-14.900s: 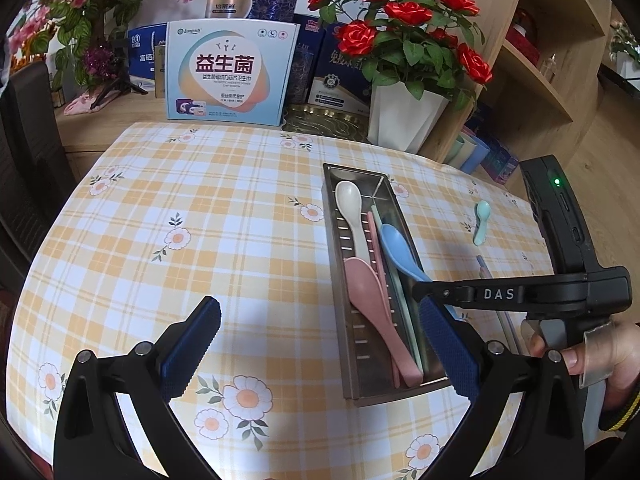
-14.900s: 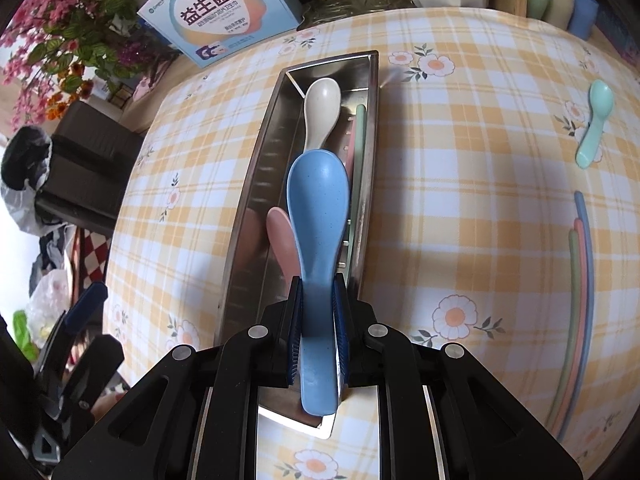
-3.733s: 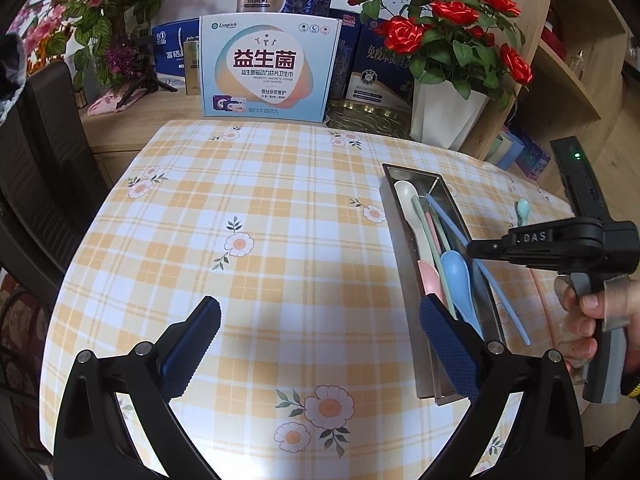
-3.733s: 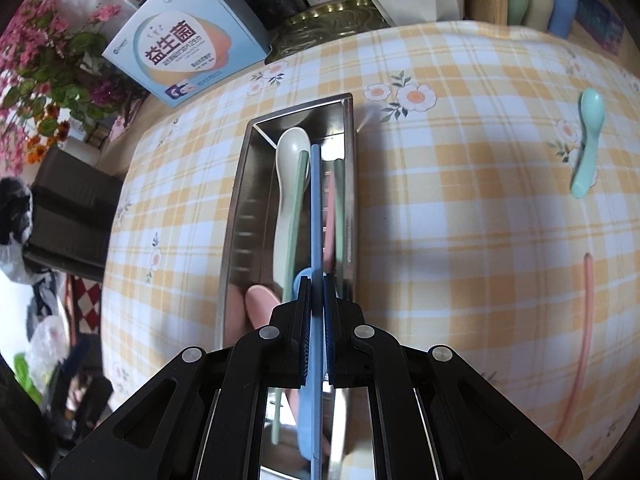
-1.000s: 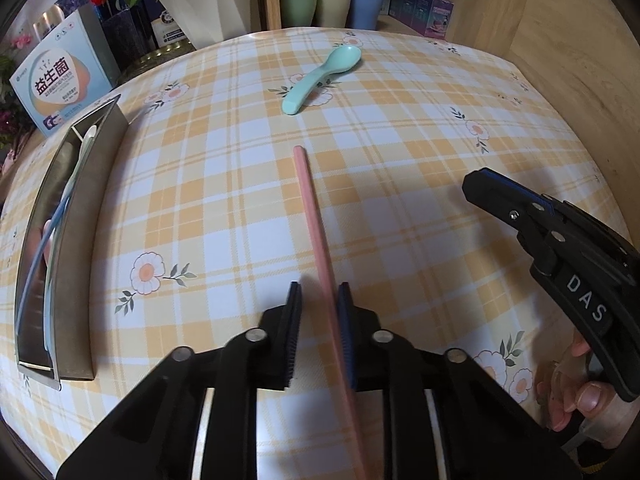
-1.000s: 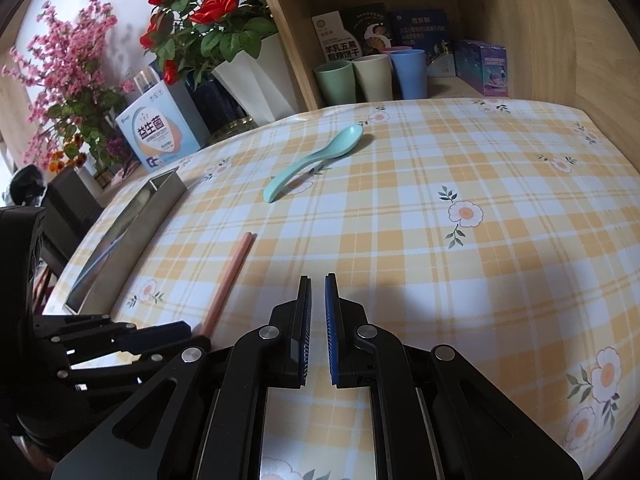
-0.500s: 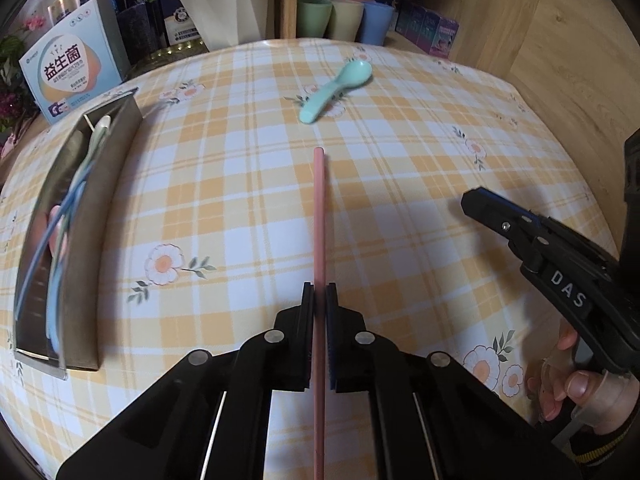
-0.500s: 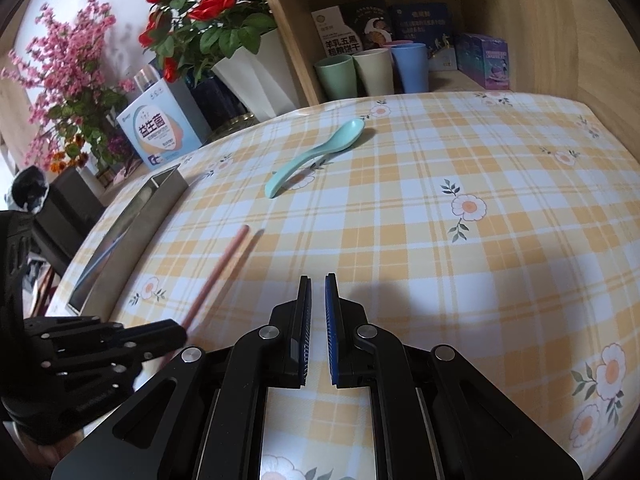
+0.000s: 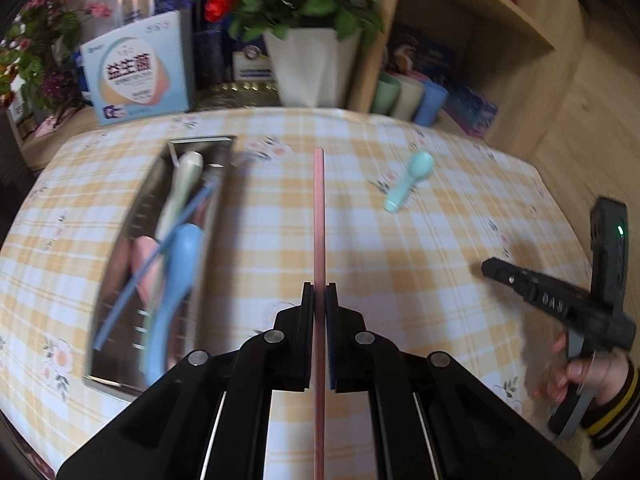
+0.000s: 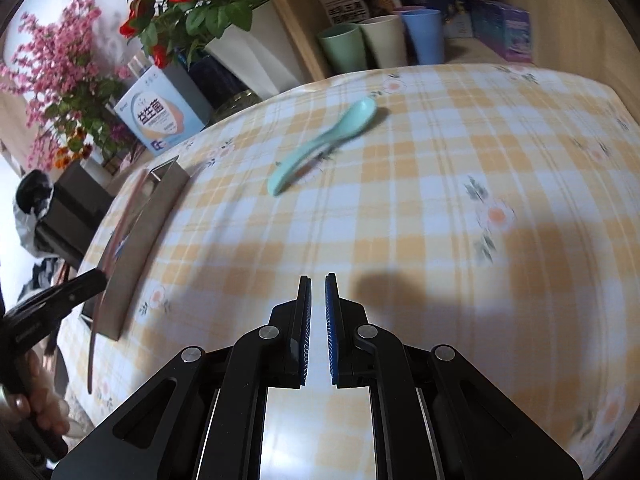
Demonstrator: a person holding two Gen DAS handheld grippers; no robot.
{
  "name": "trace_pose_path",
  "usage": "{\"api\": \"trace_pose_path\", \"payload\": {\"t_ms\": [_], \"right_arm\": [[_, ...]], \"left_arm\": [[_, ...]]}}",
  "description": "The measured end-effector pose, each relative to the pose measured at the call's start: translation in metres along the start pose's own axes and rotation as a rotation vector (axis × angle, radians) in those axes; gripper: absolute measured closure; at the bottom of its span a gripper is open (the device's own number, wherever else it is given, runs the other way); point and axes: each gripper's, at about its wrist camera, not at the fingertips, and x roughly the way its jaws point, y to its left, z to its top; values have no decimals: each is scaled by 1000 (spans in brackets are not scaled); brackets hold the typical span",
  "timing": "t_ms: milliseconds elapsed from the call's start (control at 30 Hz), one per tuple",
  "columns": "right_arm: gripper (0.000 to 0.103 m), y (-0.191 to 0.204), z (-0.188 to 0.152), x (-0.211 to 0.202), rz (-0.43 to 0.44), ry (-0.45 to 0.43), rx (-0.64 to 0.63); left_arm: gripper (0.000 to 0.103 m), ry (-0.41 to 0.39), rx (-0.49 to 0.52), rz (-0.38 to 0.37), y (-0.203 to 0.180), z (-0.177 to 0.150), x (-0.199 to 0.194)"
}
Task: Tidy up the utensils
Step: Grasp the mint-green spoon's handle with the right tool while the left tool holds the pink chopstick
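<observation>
Gripping the pink chopstick (image 9: pixel 319 216) lengthwise, the left gripper (image 9: pixel 319 304) is holding it right of the steel tray (image 9: pixel 120 376) at centre-left, while the right gripper (image 10: pixel 317 292) is hovering clenched and empty.

Big Chinese characters, 益生菌, stand on the pale blue box (image 9: pixel 138 76) at the far left behind the table. The black gripper (image 9: pixel 554 302) on the right bears "DAS" (blurred, barely legible). Other packaging is unreadable.

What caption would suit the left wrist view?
Left gripper shut on a pink chopstick, between the steel utensil tray and a mint spoon.
</observation>
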Motion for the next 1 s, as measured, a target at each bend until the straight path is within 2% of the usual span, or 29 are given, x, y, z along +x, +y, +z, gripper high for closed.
{"api": "trace_pose_path", "payload": {"t_ms": [33, 100, 133, 167, 300, 467, 700, 900, 1000], "right_arm": [[94, 3, 10, 6, -2, 10, -6], [84, 7, 25, 16, 4, 27, -3], [67, 10, 35, 24, 6, 35, 8], [57, 12, 42, 30, 15, 37, 16], [57, 24, 71, 55, -1, 56, 9], [57, 23, 98, 82, -55, 62, 123], [58, 16, 113, 111, -172, 54, 265], [60, 24, 119, 123, -256, 34, 254], [69, 26, 122, 127, -312, 36, 235]], "left_arm": [[98, -5, -10, 0, 5, 1, -1], [98, -16, -30, 1, 16, 4, -4], [98, -21, -40, -1, 22, 4, -6], [98, -22, -51, -5, 26, 5, -7], [98, -44, -65, -26, 41, 7, -17], [98, -53, -103, -54, 54, 7, -19], [98, -49, -127, -81, 63, 4, -19], [98, -45, -146, -88, 67, 1, -17], [98, -37, -150, -91, 67, -1, -15]]}}
